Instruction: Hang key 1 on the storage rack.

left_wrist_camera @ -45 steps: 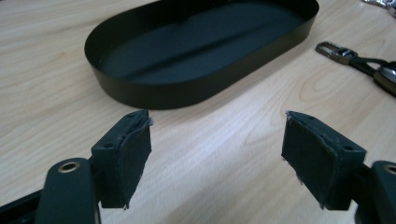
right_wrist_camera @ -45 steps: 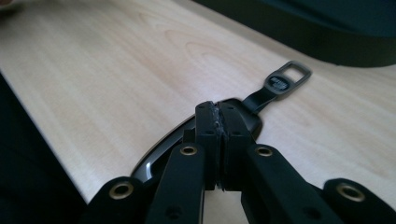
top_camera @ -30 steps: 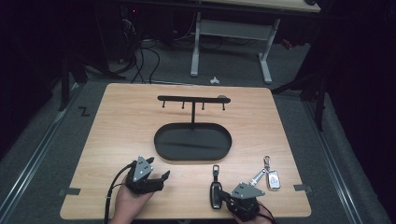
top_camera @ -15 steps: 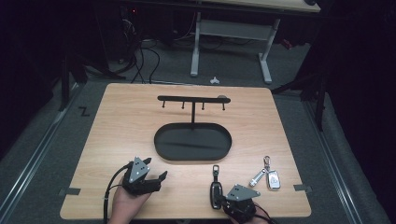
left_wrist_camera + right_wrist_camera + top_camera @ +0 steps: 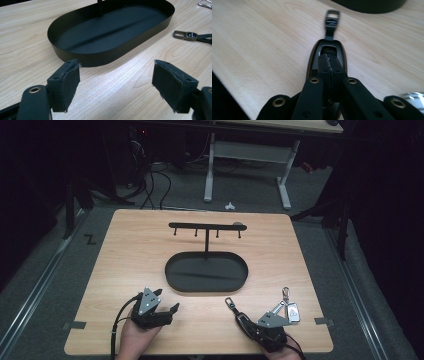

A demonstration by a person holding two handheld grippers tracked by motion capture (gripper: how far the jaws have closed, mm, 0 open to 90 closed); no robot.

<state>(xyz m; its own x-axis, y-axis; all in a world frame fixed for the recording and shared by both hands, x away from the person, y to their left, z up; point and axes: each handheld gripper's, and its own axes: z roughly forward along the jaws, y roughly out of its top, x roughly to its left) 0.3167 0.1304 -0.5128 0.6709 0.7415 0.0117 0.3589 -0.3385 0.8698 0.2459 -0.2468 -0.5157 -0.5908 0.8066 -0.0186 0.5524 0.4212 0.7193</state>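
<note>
The right gripper (image 5: 250,325) is at the near edge of the table (image 5: 125,270), directly over the black key fob (image 5: 327,53). In the right gripper view its jaws are pressed together, pad against pad, and they rest on top of the fob; nothing is caught between them. The fob lies flat on the wood, with its strap and metal clip (image 5: 332,17) pointing away toward the black oval tray (image 5: 172,270). A second key, silver with a ring (image 5: 290,307), lies just beside the right gripper on its outer side.

The left gripper (image 5: 162,312) is near the front of the tray, and its jaws are released and apart, with only bare table between them. In the left gripper view the tray wall (image 5: 110,56) is just ahead, and the clip of the fob shows at the far right.

I judge that the step in hand is the approach to pick up the black key fob, probably to bring it to the tray or to the rack with hooks (image 5: 207,226) that stands on it. The grasp is not yet made. The next move calls for the right jaws to open wide enough for the fob body, to go down around its two sides, and then to close firmly before lifting. The fob is smooth and lies flat, so it may slide on the wood.
</note>
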